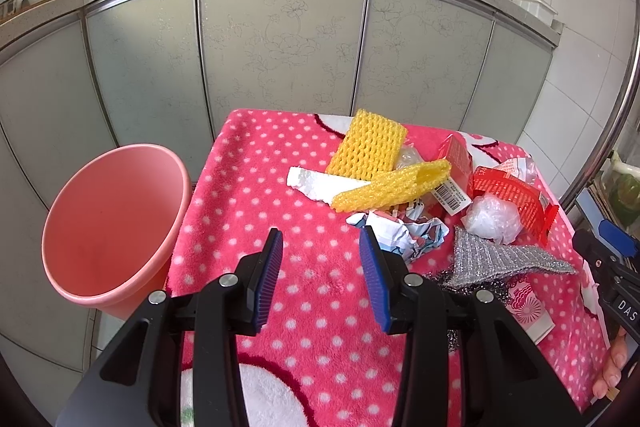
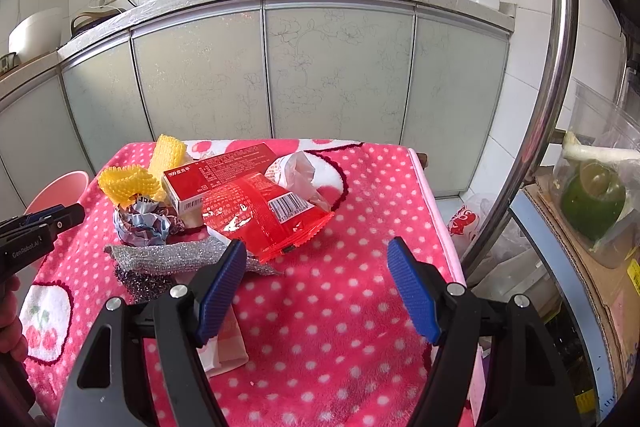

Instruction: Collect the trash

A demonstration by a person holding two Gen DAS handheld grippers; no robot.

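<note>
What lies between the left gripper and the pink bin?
Only bare polka-dot blanket separates the left gripper from the pink bin, shown in the left wrist view.

Fluffy pink polka-dot cloth covers the bench; smooth matt pink plastic bin; yellow foam netting; glossy red plastic wrapper; glittery silver mesh scourer.

Yellow foam nets, a red box, a red wrapper and crumpled paper lie heaped right of the empty pink bin.
</note>
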